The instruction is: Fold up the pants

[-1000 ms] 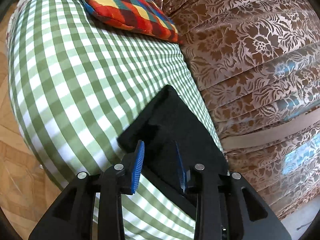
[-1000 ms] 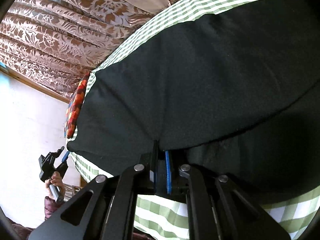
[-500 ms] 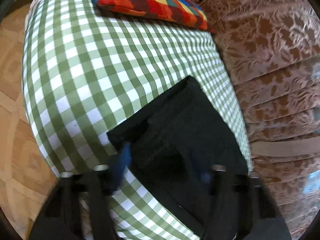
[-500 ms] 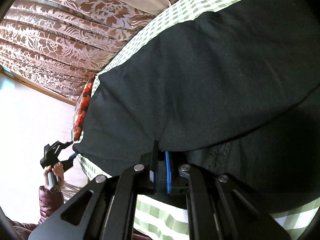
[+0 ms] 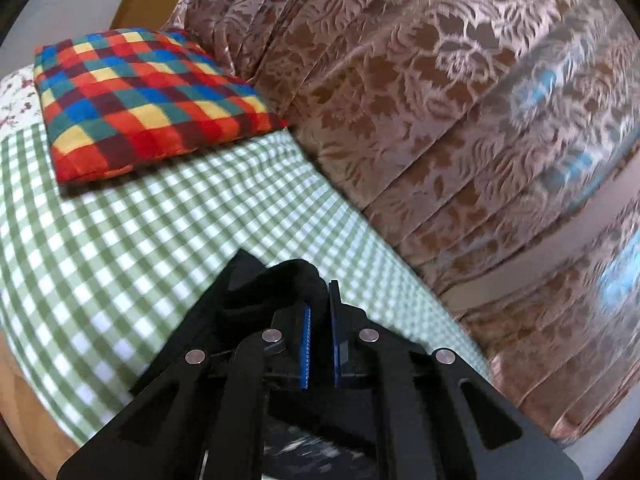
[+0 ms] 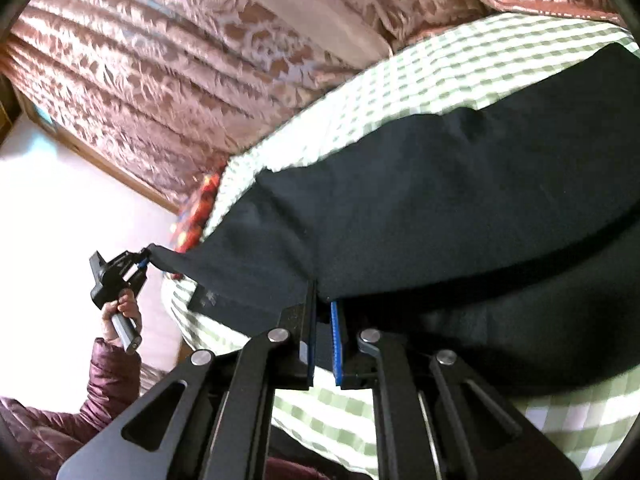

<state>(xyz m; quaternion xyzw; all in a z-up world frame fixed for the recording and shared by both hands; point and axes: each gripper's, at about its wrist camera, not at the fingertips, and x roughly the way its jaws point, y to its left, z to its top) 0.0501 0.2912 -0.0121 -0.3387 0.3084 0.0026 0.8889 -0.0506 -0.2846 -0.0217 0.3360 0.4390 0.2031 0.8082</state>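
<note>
The black pants [image 6: 440, 208] lie along a bed with a green-and-white checked sheet [image 5: 120, 240]. My left gripper [image 5: 319, 308] is shut on a bunched end of the pants [image 5: 288, 280] and holds it lifted off the sheet; it also shows far left in the right wrist view [image 6: 140, 264], with the cloth stretched from it. My right gripper [image 6: 323, 300] is shut on the near edge of the pants, and the top layer is raised above a lower layer.
A multicoloured checked cushion [image 5: 136, 100] lies at the head of the bed. Brown floral curtains [image 5: 460, 120] hang along the far side. The person's arm in a maroon sleeve [image 6: 108, 380] is at lower left. Wooden floor [image 5: 24, 412] borders the bed.
My left gripper was open above the pants' end; it has closed on the cloth and lifted it. The right gripper stays shut, and the top layer has risen and pulled taut.
</note>
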